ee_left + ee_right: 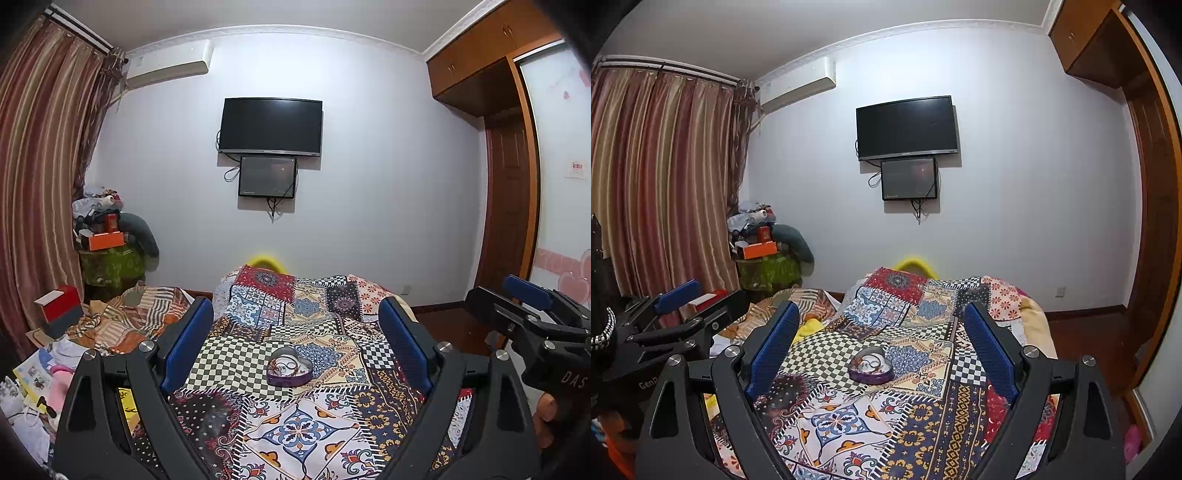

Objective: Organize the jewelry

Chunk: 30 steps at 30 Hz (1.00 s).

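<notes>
heart box (pixel 289 366) ahead, between fingers | left gripper (pixel 299 332), right gripper (pixel 879 332) spread, apart

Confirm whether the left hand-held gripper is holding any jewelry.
No: the left hand-held gripper is open and empty, while the jewelry sits in the heart-shaped tin on the quilt.

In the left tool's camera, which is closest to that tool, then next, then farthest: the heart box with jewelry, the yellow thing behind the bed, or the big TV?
1. Heart box: on the quilt, just ahead of the left tool.
2. Yellow thing: peeking over the bed's far end.
3. Big TV: up on the back wall.
</notes>
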Tool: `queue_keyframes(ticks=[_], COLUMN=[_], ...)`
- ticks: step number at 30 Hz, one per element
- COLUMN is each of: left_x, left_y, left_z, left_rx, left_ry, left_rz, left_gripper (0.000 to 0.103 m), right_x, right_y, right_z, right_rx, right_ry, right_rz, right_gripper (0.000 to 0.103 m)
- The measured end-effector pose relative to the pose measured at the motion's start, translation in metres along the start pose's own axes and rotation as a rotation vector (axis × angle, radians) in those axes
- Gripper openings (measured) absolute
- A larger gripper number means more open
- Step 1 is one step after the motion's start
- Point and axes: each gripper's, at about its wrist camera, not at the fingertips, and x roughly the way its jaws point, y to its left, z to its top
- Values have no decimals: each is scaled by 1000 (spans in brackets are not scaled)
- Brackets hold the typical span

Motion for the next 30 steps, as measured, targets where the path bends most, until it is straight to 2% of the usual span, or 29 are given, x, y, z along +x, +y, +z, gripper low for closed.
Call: queue_keyframes(ticks=[8,30], left_x=[2,6], left_y=[-2,-4], left_z=[0,-4], left_rx=[7,8], left_ry=[14,24], left_rz=[-29,-41], left_gripper=[91,93], right_x=[2,6], right_y=[1,-1], right_z=[1,0], right_rx=[1,16], right_ry=[4,16], right_rz=[1,-2], right_gripper=[89,89])
